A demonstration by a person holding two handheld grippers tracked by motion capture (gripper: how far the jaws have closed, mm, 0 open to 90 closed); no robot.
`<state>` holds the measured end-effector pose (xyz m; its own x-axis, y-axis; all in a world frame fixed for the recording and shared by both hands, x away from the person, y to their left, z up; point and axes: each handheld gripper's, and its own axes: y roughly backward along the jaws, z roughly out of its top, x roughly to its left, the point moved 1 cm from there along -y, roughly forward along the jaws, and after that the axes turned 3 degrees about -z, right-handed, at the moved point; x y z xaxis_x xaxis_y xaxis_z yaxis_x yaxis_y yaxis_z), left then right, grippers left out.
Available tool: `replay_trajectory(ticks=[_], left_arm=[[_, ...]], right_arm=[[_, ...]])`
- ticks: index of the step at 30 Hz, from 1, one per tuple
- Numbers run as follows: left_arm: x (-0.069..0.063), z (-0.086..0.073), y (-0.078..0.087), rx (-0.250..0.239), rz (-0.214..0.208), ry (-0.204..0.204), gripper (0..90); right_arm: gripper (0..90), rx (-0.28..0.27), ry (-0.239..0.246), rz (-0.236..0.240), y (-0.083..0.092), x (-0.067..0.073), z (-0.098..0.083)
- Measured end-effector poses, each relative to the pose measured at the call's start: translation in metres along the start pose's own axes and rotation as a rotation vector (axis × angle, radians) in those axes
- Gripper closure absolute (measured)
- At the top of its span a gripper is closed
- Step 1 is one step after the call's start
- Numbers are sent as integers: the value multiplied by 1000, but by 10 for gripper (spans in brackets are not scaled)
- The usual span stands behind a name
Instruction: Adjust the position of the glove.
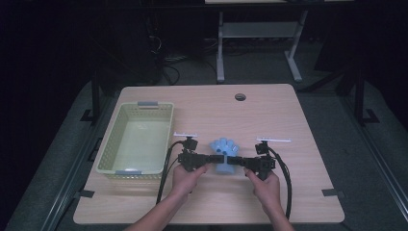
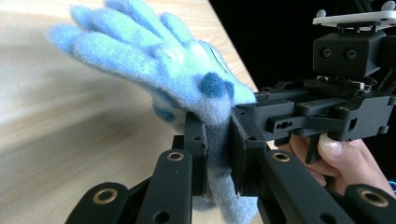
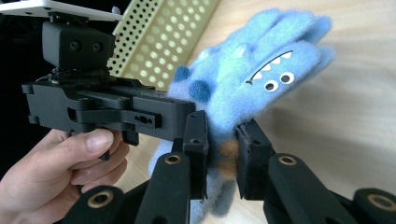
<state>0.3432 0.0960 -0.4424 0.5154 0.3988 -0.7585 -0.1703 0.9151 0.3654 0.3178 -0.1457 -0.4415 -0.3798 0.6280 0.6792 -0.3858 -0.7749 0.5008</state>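
A fuzzy blue glove [image 1: 225, 154] with darker blue dots and a monster face is held between both grippers over the middle of the table. My left gripper [image 1: 215, 157] comes in from the left and is shut on the glove's cuff [image 2: 218, 149]. From the right, my right gripper [image 1: 236, 161] is shut on the other side of the cuff [image 3: 223, 154]. The glove's fingers [image 2: 116, 37] point away from the person. In the right gripper view the face with white teeth and eyes [image 3: 273, 74] shows on the glove.
A pale green perforated basket [image 1: 110, 161] stands empty at the left of the wooden table [image 1: 288, 120]. A round cable hole [image 1: 240, 96] sits near the far edge. Black cables trail from both grippers toward the front edge.
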Motion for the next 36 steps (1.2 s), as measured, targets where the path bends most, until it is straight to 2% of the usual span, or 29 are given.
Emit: replay_trajectory(ticks=[7,18,29,36], left_arm=[[-7,9,15,-18,7,-15,783],[-11,22,38,-48,6,-31,783],[-11,29,61,-79,21,-44,783],[-11,35,75,-91,31,-54,783]], right_arm=[[762,-6,28,11,-1,15,12],[762,-10,69,20,-9,37,29],[761,7,111,30,-21,56,44],[761,8,121,46,-29,66,53]])
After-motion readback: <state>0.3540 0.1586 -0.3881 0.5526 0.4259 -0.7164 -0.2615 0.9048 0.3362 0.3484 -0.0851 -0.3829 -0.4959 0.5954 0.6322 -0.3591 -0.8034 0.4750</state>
